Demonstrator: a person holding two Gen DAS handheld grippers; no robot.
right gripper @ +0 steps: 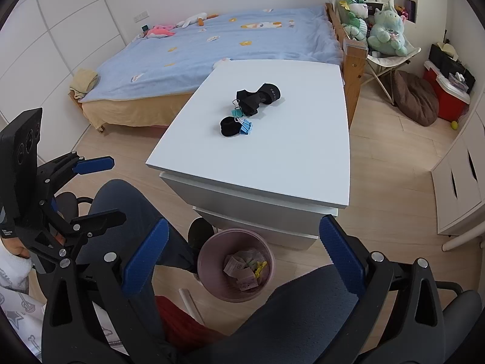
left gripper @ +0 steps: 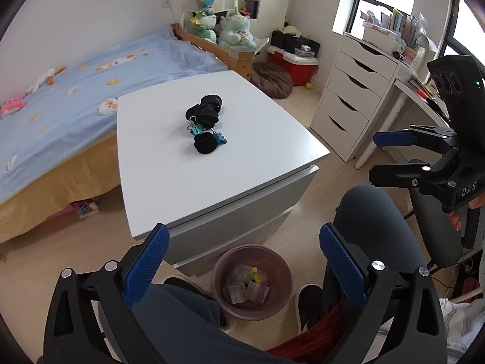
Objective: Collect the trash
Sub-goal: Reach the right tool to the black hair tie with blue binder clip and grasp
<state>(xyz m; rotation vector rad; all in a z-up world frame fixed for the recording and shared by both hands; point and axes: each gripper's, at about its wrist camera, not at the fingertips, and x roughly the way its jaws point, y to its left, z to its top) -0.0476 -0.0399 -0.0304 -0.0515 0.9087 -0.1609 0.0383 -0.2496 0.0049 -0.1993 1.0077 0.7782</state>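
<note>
Item: left gripper (left gripper: 244, 261), jaws spread wide with nothing between the blue pads, poised above the pink wastebasket (left gripper: 252, 282), a position that suits a drop into it. Item: right gripper (right gripper: 244, 256), likewise wide apart and empty, held over the same basket from the right; each tool shows at the edge of the other's view, so the two hang side by side above the seated person's knees. Item: wastebasket, on the pale wood floor just in front of the white drawer unit (left gripper: 212, 139), between the person's feet, placed within easy reach of both hands. Contents: several pinkish paper wrappers (right gripper: 242, 268) and a small yellow scrap (right gripper: 260, 268), lying loose at the bottom. Item: black bundled things (left gripper: 206, 110) near the middle of the unit's top, one a strap-like cluster, one a small round roll nearer the viewer; whether these count as trash cannot be told. Item: blue binder clips (right gripper: 245, 127), touching the black roll; a teal one lies against the strap cluster. Background: bed with blue cover on the left, plush toys at the far wall. Judgement: the paper trash appears gathered; only the tabletop cluster remains for sorting.
</note>
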